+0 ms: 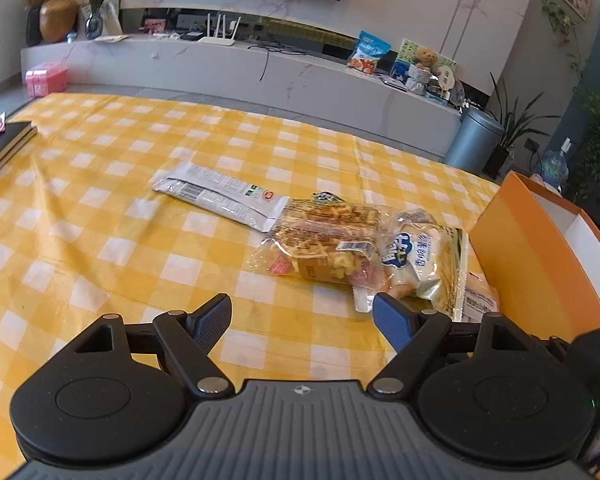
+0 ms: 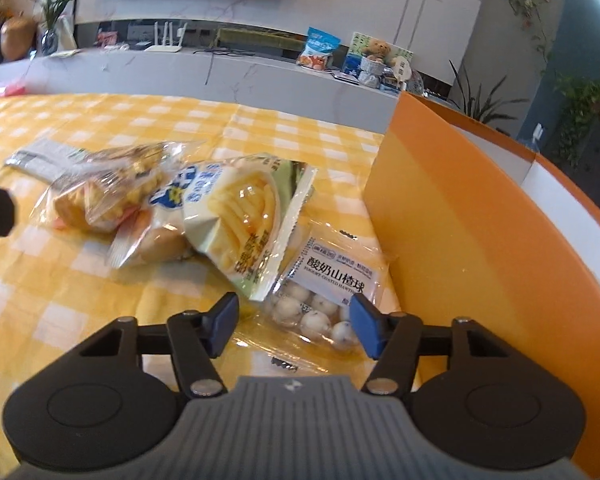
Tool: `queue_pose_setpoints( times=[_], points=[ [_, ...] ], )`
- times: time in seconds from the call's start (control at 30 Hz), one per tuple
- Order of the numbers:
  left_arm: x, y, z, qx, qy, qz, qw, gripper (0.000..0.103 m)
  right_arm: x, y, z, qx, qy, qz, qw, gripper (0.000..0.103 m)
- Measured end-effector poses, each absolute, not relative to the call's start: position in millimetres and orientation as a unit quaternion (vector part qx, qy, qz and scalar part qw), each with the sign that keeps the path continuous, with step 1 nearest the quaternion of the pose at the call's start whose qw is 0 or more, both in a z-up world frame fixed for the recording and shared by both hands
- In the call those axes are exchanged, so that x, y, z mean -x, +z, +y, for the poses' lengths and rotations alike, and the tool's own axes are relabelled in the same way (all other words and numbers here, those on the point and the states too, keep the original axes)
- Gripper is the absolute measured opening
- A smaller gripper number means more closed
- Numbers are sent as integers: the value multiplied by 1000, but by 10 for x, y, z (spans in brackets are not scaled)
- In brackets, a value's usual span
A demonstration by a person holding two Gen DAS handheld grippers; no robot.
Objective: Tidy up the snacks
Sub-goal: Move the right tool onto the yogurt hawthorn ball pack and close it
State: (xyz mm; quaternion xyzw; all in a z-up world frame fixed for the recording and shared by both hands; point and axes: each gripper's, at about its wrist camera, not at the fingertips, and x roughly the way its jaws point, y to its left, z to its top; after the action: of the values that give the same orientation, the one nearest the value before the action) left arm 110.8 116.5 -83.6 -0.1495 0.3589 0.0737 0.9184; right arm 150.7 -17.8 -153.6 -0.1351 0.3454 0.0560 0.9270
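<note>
Several snack packs lie on the yellow checked tablecloth (image 1: 100, 200). A silver flat pack (image 1: 220, 196) lies farthest left. A clear bag of yellow snacks (image 1: 320, 240) overlaps a pale green fries bag (image 1: 428, 264). In the right wrist view I see the clear bag (image 2: 104, 196), the fries bag (image 2: 240, 220), a bread pack (image 2: 160, 244) under it, and a clear pack of white hawthorn balls (image 2: 324, 300). An orange box (image 2: 480, 220) stands at the right; it also shows in the left wrist view (image 1: 532, 264). My left gripper (image 1: 302, 322) is open and empty. My right gripper (image 2: 294, 328) is open, its jaws either side of the hawthorn pack.
A dark notebook (image 1: 4, 148) lies at the table's left edge. Behind the table runs a white TV cabinet (image 1: 260, 72) with a router, a snack bag and a teddy bear. A grey bin (image 1: 476, 140) and plants stand at the right.
</note>
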Motion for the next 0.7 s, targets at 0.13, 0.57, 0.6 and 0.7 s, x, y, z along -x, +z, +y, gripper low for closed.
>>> queue_pose_setpoints(
  times=[0.13,0.57,0.6,0.7],
  points=[
    [-1116,-831,1120,142,69,359,920,94,-1349,-1487,-182,150,76,355,920,46],
    [-1122,-871,1134,145,76,374,913,94,-1508,-1601,-297,52,60,379,922,93],
    [-1126,-875,1130,143,78,375,913,94,-1544,-1614,-318,39,59,381,922,93],
    [-1127,-880,1114,137,82,376,913,94,-1588,-1620,-414,10,48,378,924,73]
  ],
)
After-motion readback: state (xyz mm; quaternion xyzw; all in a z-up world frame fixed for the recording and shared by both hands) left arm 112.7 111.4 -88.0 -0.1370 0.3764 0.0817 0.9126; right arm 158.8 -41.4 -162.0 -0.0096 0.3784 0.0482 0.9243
